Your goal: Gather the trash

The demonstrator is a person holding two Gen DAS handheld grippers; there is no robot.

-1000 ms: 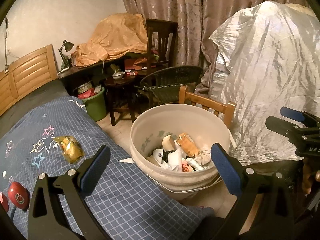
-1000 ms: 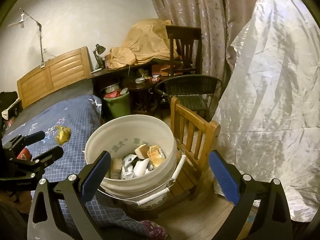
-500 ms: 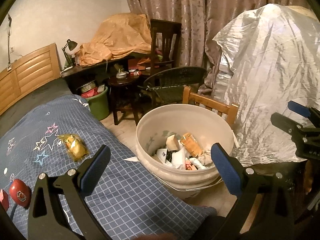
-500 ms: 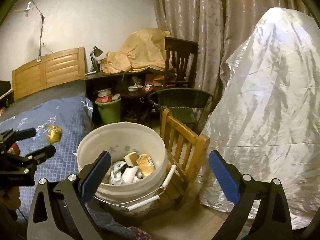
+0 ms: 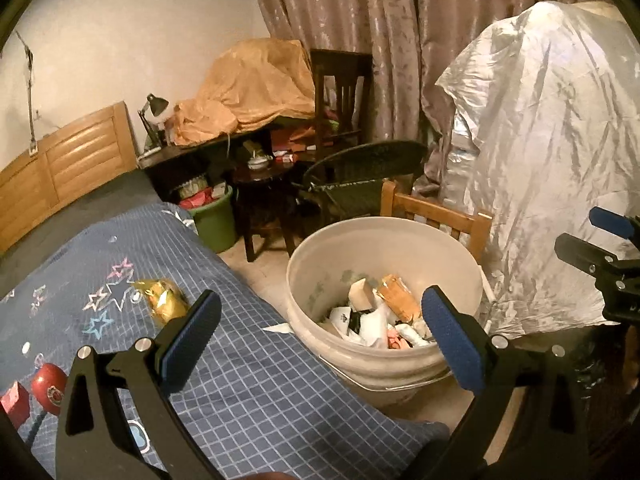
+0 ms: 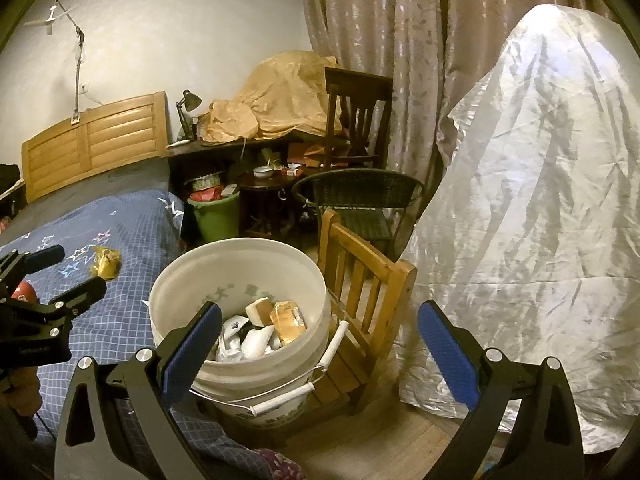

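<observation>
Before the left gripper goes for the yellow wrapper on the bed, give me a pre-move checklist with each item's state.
1. Left gripper open and empty: ok.
2. Right gripper open and empty: ok.
3. Yellow wrapper lies uncovered on the blue bedspread: ok.
4. White bucket upright with room above the trash: ok.
5. Red round item lies apart from the wrapper: ok.
6. Wrapper empty or full: cannot tell.

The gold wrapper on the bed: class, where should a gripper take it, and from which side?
Grip the gold wrapper across its crumpled, raised middle, coming from above with the open left gripper. It lies flat and alone on the quilt, so there is no edge to slide under.
</observation>
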